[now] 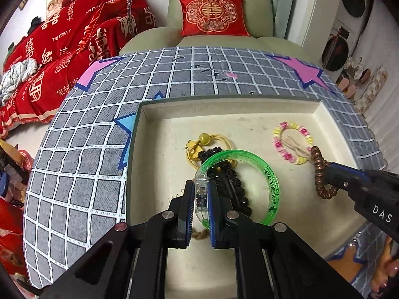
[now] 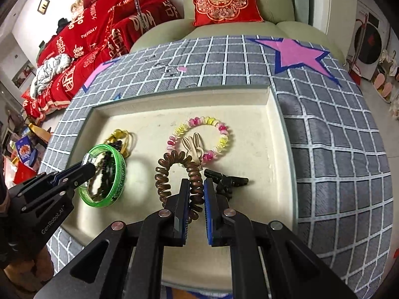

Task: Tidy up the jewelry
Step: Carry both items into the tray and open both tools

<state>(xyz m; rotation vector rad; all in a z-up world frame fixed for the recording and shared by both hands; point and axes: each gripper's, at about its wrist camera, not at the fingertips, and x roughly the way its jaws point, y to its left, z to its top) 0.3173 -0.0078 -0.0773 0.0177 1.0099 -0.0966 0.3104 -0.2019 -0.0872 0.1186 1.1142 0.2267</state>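
— Both hands are busy over the cream tray (image 1: 159, 114). The left gripper (image 1: 200, 194) has its jaws pinched on the clear section of the green bangle (image 1: 269, 174), and the right gripper (image 2: 195, 191) is clamped on the brown spiral hair tie (image 2: 164, 174). Neither is spread.

— So which step is this?

— I'd say both pieces are being carried to a spot inside the tray. The bangle hangs tilted above the black beaded strand (image 1: 237, 186) and the yellow cord with its round bead (image 1: 203, 138); whether its lower rim touches the tray I can't tell.

— And next?

— My guess: each piece needs bare tray floor. The bangle should come down clear of the black and yellow pile, and the hair tie clear of the pink and yellow bracelet (image 2: 199, 122). Then the jaws open.

— Do the 2 cameras agree?

— Mostly, but each shows things the other doesn't. The right wrist view shows a black claw clip (image 2: 227, 182) just behind the right fingers and a beige rabbit-ear clip (image 2: 192, 149) inside the bracelet ring; in the left view that reads only as pale strands. The left view shows a bit of brown braided cord (image 1: 199, 235) under its own jaws, which the right view doesn't show.
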